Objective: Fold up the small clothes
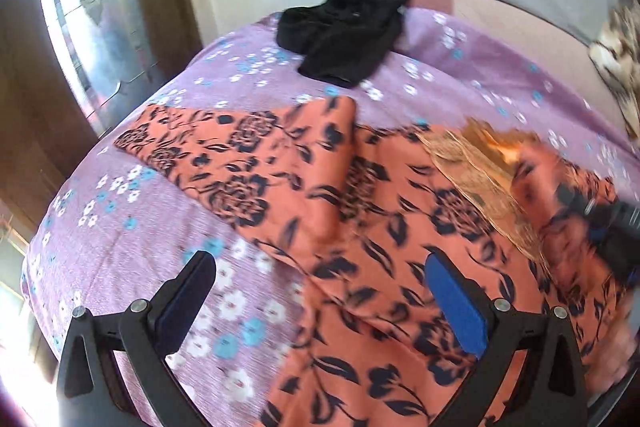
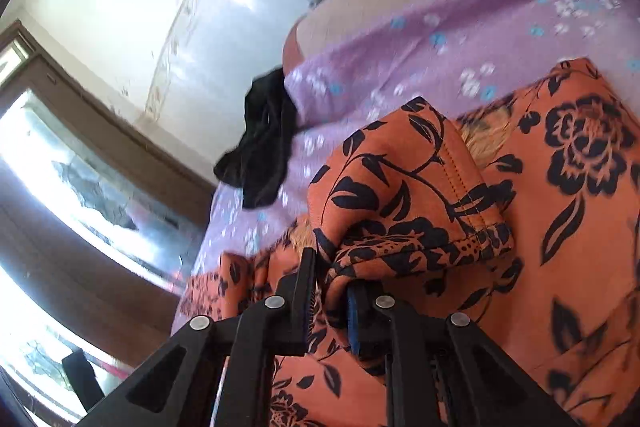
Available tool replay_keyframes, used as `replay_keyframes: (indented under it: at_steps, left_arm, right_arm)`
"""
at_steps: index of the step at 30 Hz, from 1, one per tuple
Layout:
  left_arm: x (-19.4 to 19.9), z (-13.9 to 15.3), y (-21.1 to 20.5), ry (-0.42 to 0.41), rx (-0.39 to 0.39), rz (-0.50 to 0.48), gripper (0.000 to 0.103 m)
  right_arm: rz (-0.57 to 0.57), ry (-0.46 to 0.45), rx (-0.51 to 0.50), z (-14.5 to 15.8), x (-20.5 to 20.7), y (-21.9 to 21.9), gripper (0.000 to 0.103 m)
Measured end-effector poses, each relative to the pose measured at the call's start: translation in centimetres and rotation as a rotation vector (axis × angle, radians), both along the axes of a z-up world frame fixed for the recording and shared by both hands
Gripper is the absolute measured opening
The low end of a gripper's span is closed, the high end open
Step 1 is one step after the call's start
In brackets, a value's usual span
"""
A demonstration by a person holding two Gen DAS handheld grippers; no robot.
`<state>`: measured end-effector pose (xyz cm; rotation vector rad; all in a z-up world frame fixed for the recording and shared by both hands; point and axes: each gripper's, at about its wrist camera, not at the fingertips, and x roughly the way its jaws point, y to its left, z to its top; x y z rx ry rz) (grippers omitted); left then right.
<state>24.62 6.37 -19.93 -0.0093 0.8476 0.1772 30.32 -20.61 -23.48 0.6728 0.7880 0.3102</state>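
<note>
An orange garment with a dark floral print (image 1: 320,195) lies spread on the purple flowered bedsheet (image 1: 120,227). My left gripper (image 1: 320,287) is open and empty, hovering just above the garment's left edge. My right gripper (image 2: 330,291) is shut on a hemmed corner of the orange garment (image 2: 400,195) and holds it lifted and bunched. In the left wrist view the right gripper (image 1: 600,219) shows blurred at the right, over the garment. A tan inner layer (image 1: 472,163) shows where the cloth is turned back.
A black garment (image 1: 344,31) lies crumpled at the far end of the bed; it also shows in the right wrist view (image 2: 260,151). A window with a brown frame (image 1: 80,27) stands to the left. A patterned pillow (image 1: 616,43) lies at the far right.
</note>
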Motion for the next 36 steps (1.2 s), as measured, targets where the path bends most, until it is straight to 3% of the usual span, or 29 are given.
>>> replay_keyframes:
  at_steps: [3,4,5,7,10,15,17,19,20,24,29,33,35,36]
  left_arm:
    - [0.7,0.3,2.0,-0.007,-0.035,0.056,0.103]
    - [0.9,0.3,2.5,-0.010,-0.053,0.066,0.103]
    - [1.0,0.3,2.9,-0.012,-0.075,0.072,0.103]
    - [1.1,0.4,3.0,-0.016,-0.115,0.059,0.103]
    - [1.4,0.3,1.5,-0.020,-0.153,-0.016,0.103]
    - [1.6,0.3,-4.2,-0.046,-0.148,-0.203,0.103]
    - [1.7,0.1,-7.2,-0.042,-0.119,-0.280,0.103]
    - [1.7,0.2,-10.0,-0.060,-0.079,-0.326,0.103]
    - [1.7,0.2,-11.5,-0.082,-0.037,-0.339,0.103]
    - [2.5,-0.7,-16.0,-0.102,0.127,-0.365,0.103]
    - [3.3,-4.1,-20.3,-0.014,0.278,-0.465,0.103]
    - [4.5,-5.2,-20.3,0.040,0.312,-0.422,0.102]
    - [5.4,-5.4,-18.7,0.091,0.289,-0.355,0.081]
    - [5.9,-5.4,-17.5,0.120,0.263,-0.322,0.076]
  right_arm:
    - [0.112,0.053,-0.041,-1.6,-0.4,3.3,0.041]
    - [0.131,0.033,-0.029,-1.5,-1.2,3.6,0.061]
    - [0.138,0.000,-0.016,-1.3,-2.4,3.6,0.074]
    - [0.159,-0.051,-0.007,-0.4,-3.6,2.8,0.077]
    - [0.218,-0.071,-0.021,1.0,-5.0,1.2,0.077]
    - [0.096,0.007,-0.103,2.2,-6.4,-4.7,0.074]
    - [0.034,0.023,-0.109,2.0,-7.3,-7.5,0.051]
    - [-0.058,0.052,-0.138,1.3,-7.5,-10.0,0.036]
    - [-0.101,0.075,-0.137,0.7,-7.4,-11.0,0.034]
    - [-0.173,0.166,-0.101,-0.9,-5.2,-12.9,0.033]
    - [-0.132,0.221,-0.157,-2.3,-3.3,-12.4,0.033]
    - [-0.134,0.249,-0.136,-3.3,-3.1,-12.8,0.031]
    - [-0.133,0.259,-0.121,-3.4,-3.0,-12.9,0.031]
    - [-0.131,0.262,-0.116,-3.4,-3.0,-13.0,0.031]
